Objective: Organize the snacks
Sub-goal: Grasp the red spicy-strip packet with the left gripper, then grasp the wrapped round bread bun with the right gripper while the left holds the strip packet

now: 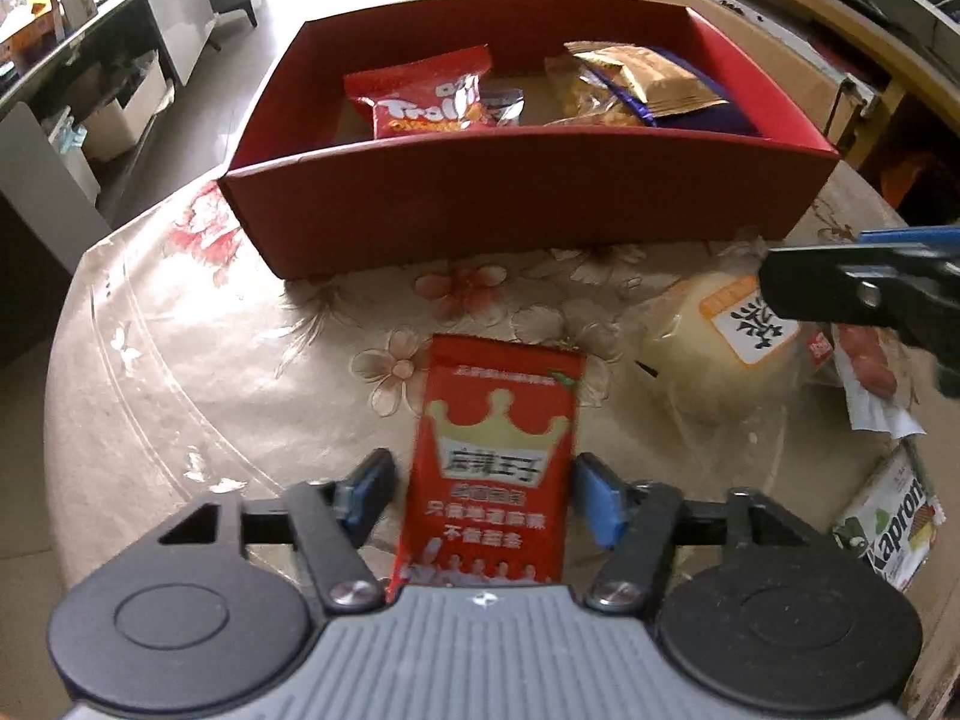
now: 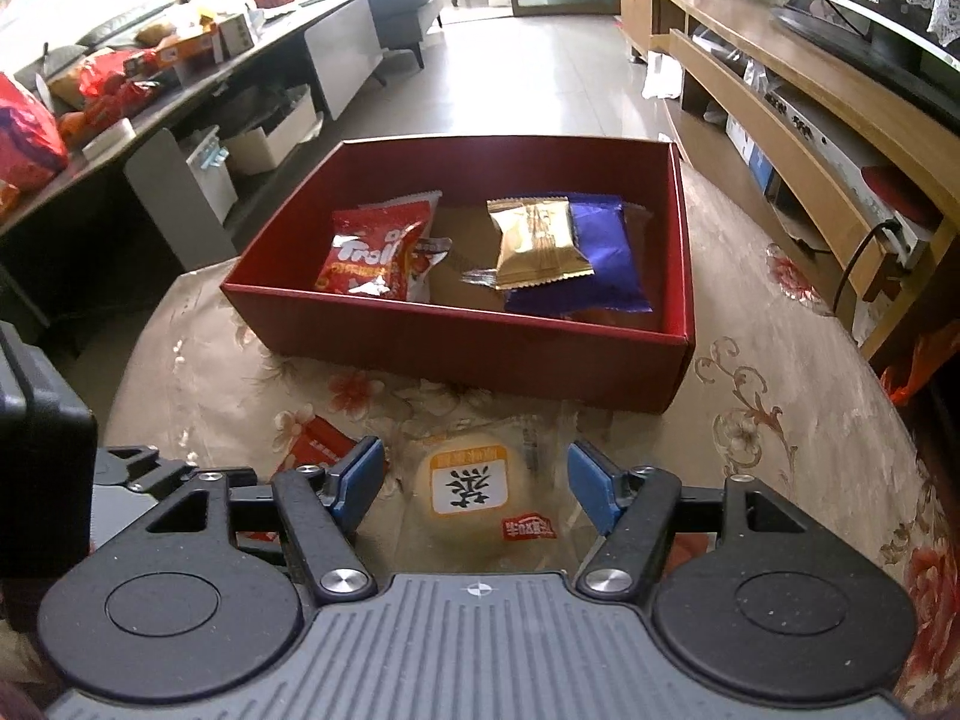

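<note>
Here both hand-held grippers (image 1: pixel 487 495) (image 2: pixel 475 483) tilt downward.

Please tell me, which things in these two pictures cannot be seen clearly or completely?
- Red crown packet: in the left wrist view its bottom end is hidden behind the left gripper body.
- Wafer pack: cut off near the right edge of that view.
- Sausage: partly covered by the right gripper's finger.
- Round bun: in the right wrist view its near side is hidden by the right gripper.
- Red box: what lies under the gold packet is hidden.
</note>
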`<action>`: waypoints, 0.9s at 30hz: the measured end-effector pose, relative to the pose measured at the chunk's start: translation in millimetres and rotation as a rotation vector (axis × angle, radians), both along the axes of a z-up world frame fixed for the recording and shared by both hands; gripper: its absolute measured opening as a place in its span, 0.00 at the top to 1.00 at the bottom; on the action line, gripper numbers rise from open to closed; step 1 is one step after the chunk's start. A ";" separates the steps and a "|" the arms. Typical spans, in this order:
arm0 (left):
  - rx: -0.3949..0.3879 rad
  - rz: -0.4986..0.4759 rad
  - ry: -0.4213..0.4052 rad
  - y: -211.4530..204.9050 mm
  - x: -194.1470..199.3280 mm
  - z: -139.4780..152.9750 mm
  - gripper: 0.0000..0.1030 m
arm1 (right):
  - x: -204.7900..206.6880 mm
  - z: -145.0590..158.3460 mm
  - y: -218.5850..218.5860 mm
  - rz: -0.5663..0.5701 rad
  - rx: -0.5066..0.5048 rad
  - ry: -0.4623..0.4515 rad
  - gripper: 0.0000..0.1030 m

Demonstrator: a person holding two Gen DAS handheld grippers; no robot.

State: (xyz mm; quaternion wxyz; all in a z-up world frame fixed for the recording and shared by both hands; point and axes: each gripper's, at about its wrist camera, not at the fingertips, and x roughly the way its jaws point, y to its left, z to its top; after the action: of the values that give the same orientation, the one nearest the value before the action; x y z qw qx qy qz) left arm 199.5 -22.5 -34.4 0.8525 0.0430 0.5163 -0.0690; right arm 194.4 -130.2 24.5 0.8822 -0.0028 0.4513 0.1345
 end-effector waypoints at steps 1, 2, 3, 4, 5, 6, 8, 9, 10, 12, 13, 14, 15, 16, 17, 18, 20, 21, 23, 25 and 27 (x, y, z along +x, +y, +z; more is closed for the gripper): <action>0.000 0.001 0.001 0.1 -1.2 0.6 0.46 | 1.2 -0.7 -0.3 -0.002 -0.002 0.003 0.28; -0.003 0.004 0.003 0.9 -2.4 0.6 0.47 | 2.5 -0.9 -0.6 -0.005 -0.003 0.006 0.28; -0.003 0.005 0.004 1.7 -4.4 0.7 0.47 | 3.8 -1.1 -1.1 -0.009 -0.001 0.008 0.28; -0.004 0.009 0.005 3.1 -7.5 1.5 0.48 | 4.5 -0.6 -1.3 -0.010 0.002 0.008 0.28; -0.007 0.017 0.011 5.0 -10.8 1.8 0.49 | 4.3 -0.4 -1.0 -0.010 0.004 0.007 0.28; -0.013 0.026 0.017 7.4 -14.9 2.2 0.50 | 3.9 -0.4 -0.8 -0.007 0.004 0.006 0.28; -0.033 0.044 0.025 13.2 -24.7 4.2 0.50 | 3.3 -2.0 -0.4 0.000 0.000 0.011 0.28; -0.043 0.049 0.026 16.1 -28.2 5.4 0.50 | 3.6 -3.5 -0.8 -0.001 -0.001 0.018 0.28; -0.053 0.054 0.026 18.5 -31.6 6.7 0.50 | 4.0 -5.1 -1.0 -0.003 -0.004 0.026 0.28; -0.071 0.071 0.022 23.5 -37.1 9.6 0.50 | 5.1 -6.5 -0.3 -0.002 -0.006 0.035 0.28; -0.074 0.072 0.022 24.6 -38.1 10.1 0.50 | 5.7 -7.4 1.0 0.000 -0.006 0.037 0.28; -0.072 0.068 0.022 24.7 -38.0 9.8 0.50 | 6.9 -8.5 2.9 0.003 -0.005 0.043 0.27; -0.065 0.071 0.022 24.5 -37.6 8.8 0.49 | 7.9 -10.2 5.4 0.009 -0.003 0.049 0.26; -0.060 0.074 0.024 24.5 -36.9 7.9 0.48 | 9.0 -12.3 8.0 0.016 -0.002 0.055 0.24; -0.057 0.074 0.027 24.7 -35.9 6.3 0.45 | 10.3 -14.3 10.9 0.023 -0.005 0.062 0.23; -0.062 0.073 0.030 25.2 -34.6 5.1 0.44 | 11.8 -16.8 13.9 0.028 -0.013 0.069 0.22; -0.065 0.077 0.038 25.7 -32.3 2.9 0.40 | 14.9 -21.8 18.6 0.039 -0.029 0.081 0.17; -0.061 0.082 0.039 25.7 -31.8 2.0 0.37 | 16.8 -24.9 20.6 0.040 -0.042 0.085 0.16; -0.058 0.085 0.042 26.3 -30.1 -0.3 0.34 | 21.2 -29.5 22.9 0.040 -0.063 0.094 0.16; -0.053 0.078 0.043 25.7 -29.5 -1.5 0.29 | 26.2 -34.6 25.5 0.046 -0.073 0.108 0.15; -0.045 0.065 0.045 23.2 -28.0 -4.2 0.20 | 28.7 -39.0 28.3 0.053 -0.090 0.118 0.12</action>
State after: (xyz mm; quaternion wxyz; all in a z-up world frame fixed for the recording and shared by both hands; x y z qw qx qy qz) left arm 171.5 0.7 -38.6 0.8432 0.0056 0.5349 -0.0536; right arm 223.1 -101.9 -14.5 0.8491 -0.0466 0.5079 0.1374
